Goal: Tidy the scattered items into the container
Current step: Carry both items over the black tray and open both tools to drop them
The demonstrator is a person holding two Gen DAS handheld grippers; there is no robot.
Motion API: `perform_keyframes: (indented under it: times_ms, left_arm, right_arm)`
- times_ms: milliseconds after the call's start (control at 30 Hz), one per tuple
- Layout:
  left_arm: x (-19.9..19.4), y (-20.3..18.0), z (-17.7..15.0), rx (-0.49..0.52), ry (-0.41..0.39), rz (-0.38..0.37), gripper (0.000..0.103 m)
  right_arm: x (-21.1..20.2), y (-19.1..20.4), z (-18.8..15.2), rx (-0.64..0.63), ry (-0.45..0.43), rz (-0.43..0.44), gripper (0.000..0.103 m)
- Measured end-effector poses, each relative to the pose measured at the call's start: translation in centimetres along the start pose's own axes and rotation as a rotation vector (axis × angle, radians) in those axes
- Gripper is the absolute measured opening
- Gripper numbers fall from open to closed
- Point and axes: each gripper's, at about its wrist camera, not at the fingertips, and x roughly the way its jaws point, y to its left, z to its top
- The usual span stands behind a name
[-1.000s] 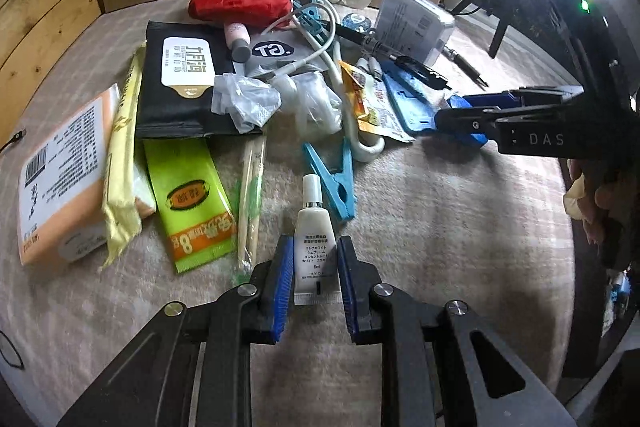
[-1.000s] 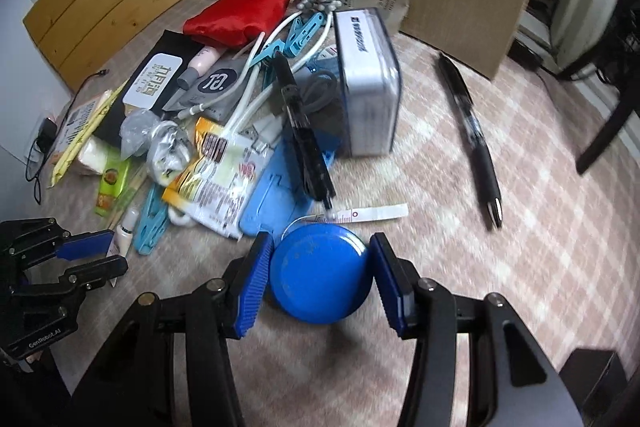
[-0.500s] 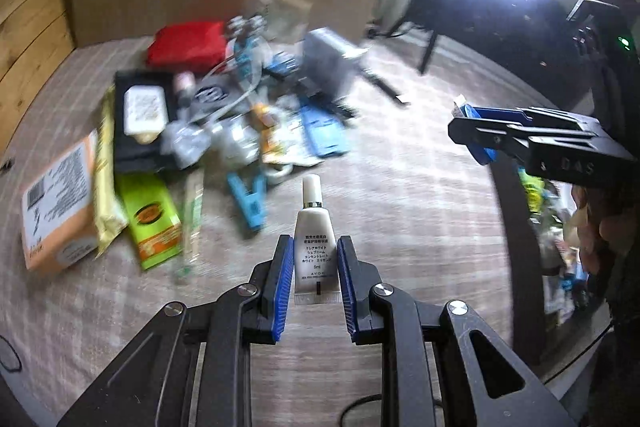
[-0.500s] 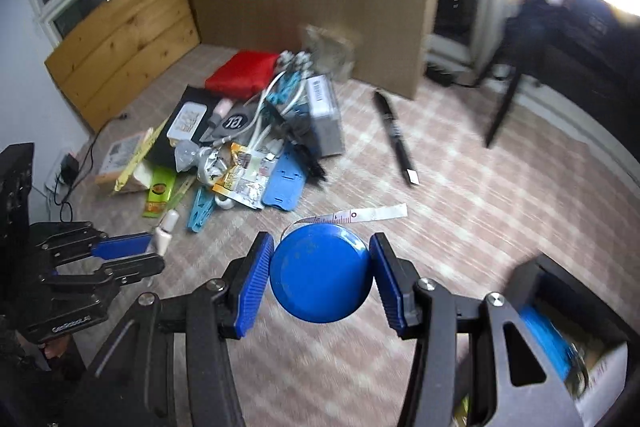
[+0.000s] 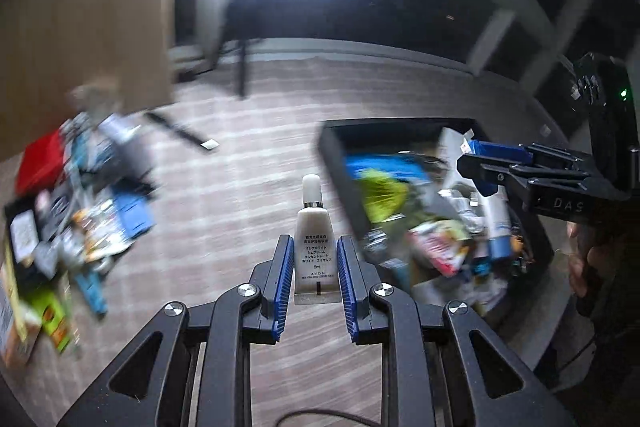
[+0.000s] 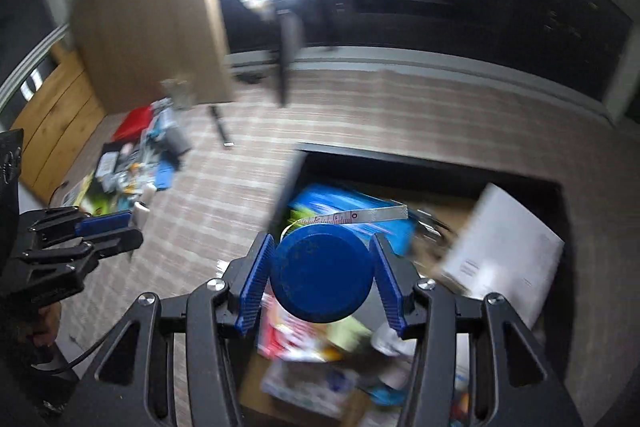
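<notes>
My left gripper is shut on a small white cream tube, held above the table just left of the black container. My right gripper is shut on a round blue tape measure with its white tape end sticking out, held over the container, which holds several items. The right gripper also shows in the left wrist view above the container; the left gripper shows at the left of the right wrist view.
The pile of scattered items lies at the far left on the checked tablecloth, with a red pouch and a black pen. A white box lies in the container. A ring light glares overhead.
Both grippers have swung right, away from the pile and towards the container, each carrying its item. The right gripper now hangs over the container.
</notes>
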Motion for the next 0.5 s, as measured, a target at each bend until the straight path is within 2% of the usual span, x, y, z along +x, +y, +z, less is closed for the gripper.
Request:
perform_keyframes:
  times_ms: [233,400,433,467,500]
  left_arm:
    - [2.0,-6.2,2.8,0.121,0.011,-0.086,0.021]
    - [2.5,-10.3,4.4,0.196,0.0,-0.127,0.021]
    - [2.6,-11.0,4.6,0.212,-0.001,-0.122,0.029]
    - [2.9,-11.8,4.8,0.227,0.006,-0.105,0.041]
    - [3.0,-12.2,5.0,0.235,0.006,-0.094,0.068]
  right_arm:
    - [-3.5,-6.5,-2.2,0.142,-0.035,-0.089,0.049]
    - [-4.8,-8.9,-3.0,0.194,-0.059,-0.129,0.05]
    - [-5.0,-9.2,-3.1,0.203,-0.065,-0.133,0.06]
    - [-5.2,-9.4,-3.2,0.214,-0.065,-0.14,0.073]
    - [-5.4,-9.6,-3.2,0.222,-0.073,-0.15,0.075]
